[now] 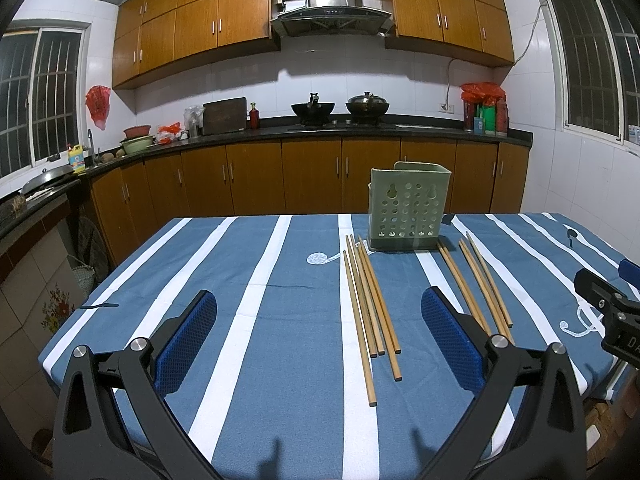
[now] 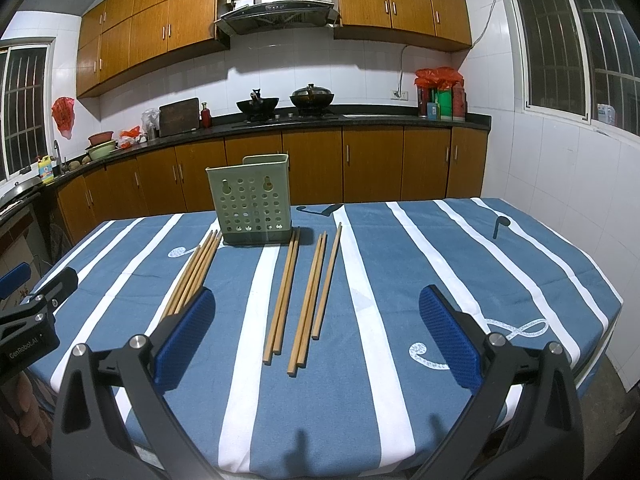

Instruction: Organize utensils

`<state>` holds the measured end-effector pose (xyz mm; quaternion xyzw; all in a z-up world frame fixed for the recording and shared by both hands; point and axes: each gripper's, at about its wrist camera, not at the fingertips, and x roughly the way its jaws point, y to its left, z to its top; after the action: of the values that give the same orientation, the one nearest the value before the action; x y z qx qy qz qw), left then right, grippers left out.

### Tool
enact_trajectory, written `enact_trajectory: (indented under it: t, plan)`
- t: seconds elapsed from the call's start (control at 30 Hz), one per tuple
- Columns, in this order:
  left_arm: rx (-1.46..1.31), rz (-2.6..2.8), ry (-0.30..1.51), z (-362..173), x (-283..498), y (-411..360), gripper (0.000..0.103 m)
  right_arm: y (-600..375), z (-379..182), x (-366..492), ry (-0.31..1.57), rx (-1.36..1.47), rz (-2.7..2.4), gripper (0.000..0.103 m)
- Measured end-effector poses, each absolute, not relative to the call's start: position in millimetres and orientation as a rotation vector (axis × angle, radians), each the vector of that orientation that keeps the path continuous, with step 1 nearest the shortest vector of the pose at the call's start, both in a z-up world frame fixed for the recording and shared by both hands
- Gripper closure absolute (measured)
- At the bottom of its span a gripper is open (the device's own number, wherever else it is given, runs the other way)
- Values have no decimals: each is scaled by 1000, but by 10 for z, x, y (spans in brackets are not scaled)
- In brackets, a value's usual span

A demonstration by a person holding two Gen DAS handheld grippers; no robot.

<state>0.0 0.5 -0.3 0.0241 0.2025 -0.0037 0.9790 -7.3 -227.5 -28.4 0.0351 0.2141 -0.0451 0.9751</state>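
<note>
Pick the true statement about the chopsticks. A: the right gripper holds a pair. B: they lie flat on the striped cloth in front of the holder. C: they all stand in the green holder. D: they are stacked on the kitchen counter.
B: the chopsticks lie flat on the tablecloth before the green holder; both the left gripper and the right gripper are open and hold nothing.

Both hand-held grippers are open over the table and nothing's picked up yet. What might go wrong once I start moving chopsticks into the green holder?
1. The left chopstick bundle lies packed and overlapping, so closing the left hand-held gripper may grab several or scatter them.
2. The green holder looks light and stands free on the tablecloth; a clumsy insertion may tip it.
3. The right chopsticks are thin and flat on cloth, so the right hand-held gripper may pinch fabric.
</note>
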Motion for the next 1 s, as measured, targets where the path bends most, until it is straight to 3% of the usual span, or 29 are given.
enact_trajectory:
  t: [0.27,0.5,0.6,0.67,0.77,0.87,1.0]
  plan:
    - [68,11,437,-66,94,15,2,-2340,-300,-5,454,84,-100,4]
    - [82,30,552,-194,412,114,2,-2651,-468,403,582,164,-169,6]
    - [58,34,612,-269,621,210,4,-2778,-613,646,672,194,-192,22]
    - [44,32,647,-323,751,223,14,-2849,-724,819,726,220,-188,39]
    - [32,27,697,-397,911,234,26,-2912,-834,1028,778,254,-164,55]
    - [28,16,740,-461,1036,232,35,-2877,-894,1233,810,247,-141,62]
    - [21,-25,775,-523,1159,206,40,-2760,-958,1487,842,208,-117,62]
